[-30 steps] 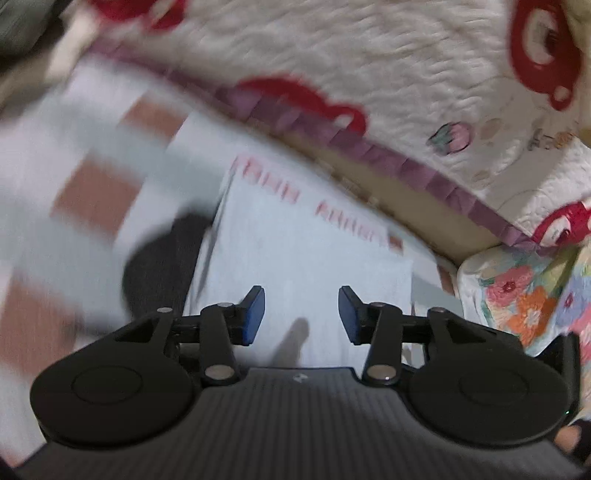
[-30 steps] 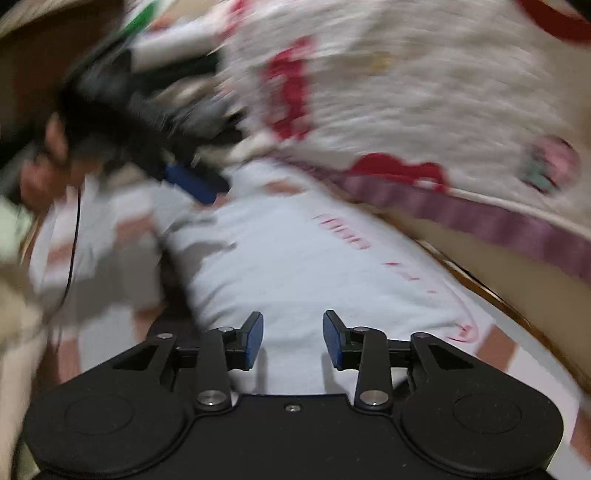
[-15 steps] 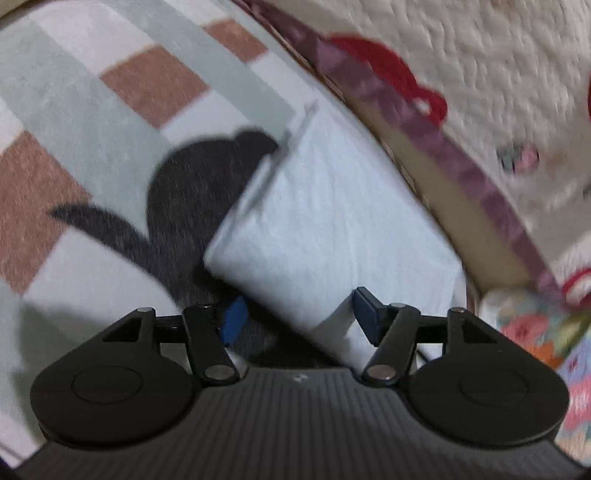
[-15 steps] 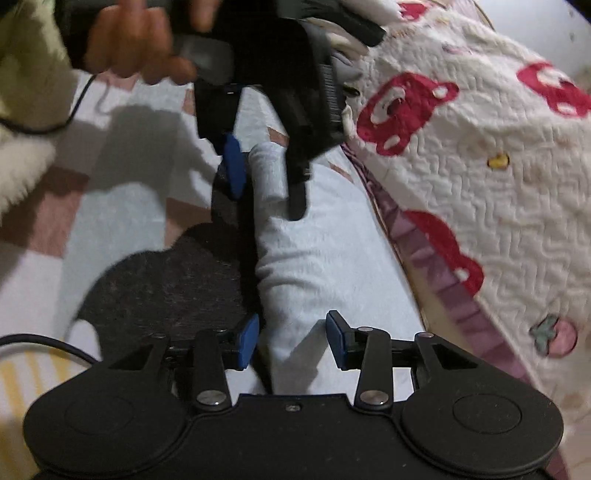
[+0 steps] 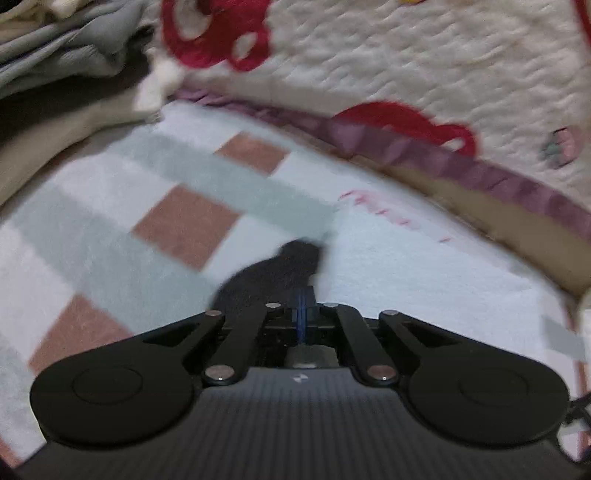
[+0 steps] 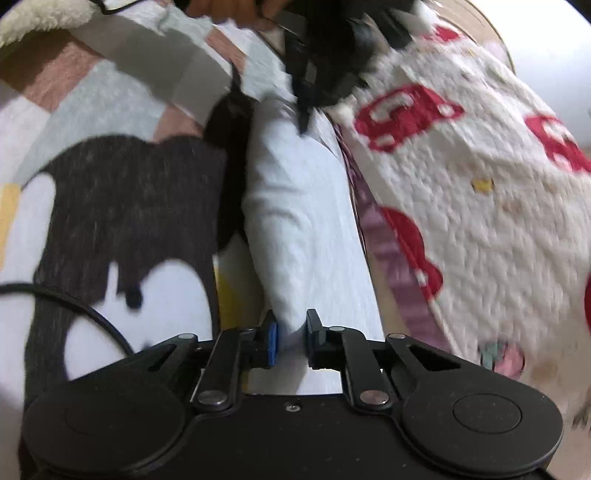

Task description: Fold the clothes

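right wrist view: my right gripper (image 6: 291, 338) has just been closing and now its blue pads pinch a raised fold of the pale blue garment (image 6: 303, 206), the cloth bunched up between the two fingers. the garment runs away from me as a long folded strip, lying on the checked blanket (image 6: 92, 96) with its grey, white and brown squares and a big black cartoon shape (image 6: 133, 192) printed on it. just to the right of the strip is the white quilt (image 6: 480, 192) with red figures and a purple border (image 6: 399, 266) along its edge. at the far end of the strip i can see my left gripper (image 6: 303, 96), dark and blurred, down on the cloth's far end, with my hand (image 6: 229, 9) above it at the top edge. a black cable (image 6: 74, 306) curls in from the left over the blanket. over to the left wrist view: my left gripper (image 5: 303, 312) has just been closing and the blue pads stand pressed flat together; the picture is blurred, and i cannot tell whether any cloth is caught between them. the pale blue garment (image 5: 424, 266) spreads ahead and to the right, faint red lettering (image 5: 376, 210) near its far edge, the black shape (image 5: 280, 273) just in front of the fingers. grey folded clothes (image 5: 62, 48) sit piled in the far left corner, beside the quilt (image 5: 406, 55).
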Demonstrator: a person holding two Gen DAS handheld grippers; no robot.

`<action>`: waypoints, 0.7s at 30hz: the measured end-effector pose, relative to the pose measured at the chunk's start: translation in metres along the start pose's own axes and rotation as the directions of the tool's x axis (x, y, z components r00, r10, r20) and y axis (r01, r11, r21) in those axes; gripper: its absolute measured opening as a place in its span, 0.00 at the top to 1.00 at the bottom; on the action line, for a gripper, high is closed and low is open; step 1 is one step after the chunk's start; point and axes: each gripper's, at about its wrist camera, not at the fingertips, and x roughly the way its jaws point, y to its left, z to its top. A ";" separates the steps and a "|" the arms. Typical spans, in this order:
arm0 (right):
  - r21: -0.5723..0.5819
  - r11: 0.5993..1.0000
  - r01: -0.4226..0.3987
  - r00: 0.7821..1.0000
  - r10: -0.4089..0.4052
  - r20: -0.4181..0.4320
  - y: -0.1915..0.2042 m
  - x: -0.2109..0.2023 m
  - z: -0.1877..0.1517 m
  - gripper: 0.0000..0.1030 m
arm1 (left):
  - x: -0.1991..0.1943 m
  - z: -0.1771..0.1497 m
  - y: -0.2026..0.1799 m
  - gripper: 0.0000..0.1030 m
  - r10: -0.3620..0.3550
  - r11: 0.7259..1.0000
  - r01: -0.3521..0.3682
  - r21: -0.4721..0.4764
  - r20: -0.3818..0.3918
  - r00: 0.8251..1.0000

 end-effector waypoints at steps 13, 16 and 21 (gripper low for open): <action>0.025 0.999 -0.031 1.000 0.030 0.007 -0.013 -0.001 -0.008 0.86 | -0.072 -0.049 -0.064 0.91 -0.049 0.834 0.038 0.550 0.004 0.999; 0.135 0.985 -0.106 0.994 0.106 0.006 -0.037 -0.002 -0.007 0.86 | -0.082 -0.049 -0.077 0.73 -0.051 0.766 0.023 0.643 0.025 0.998; 0.187 0.972 -0.140 0.990 0.140 0.013 -0.063 -0.004 -0.003 0.85 | -0.104 -0.035 -0.078 0.53 -0.149 0.763 0.078 0.641 0.057 0.987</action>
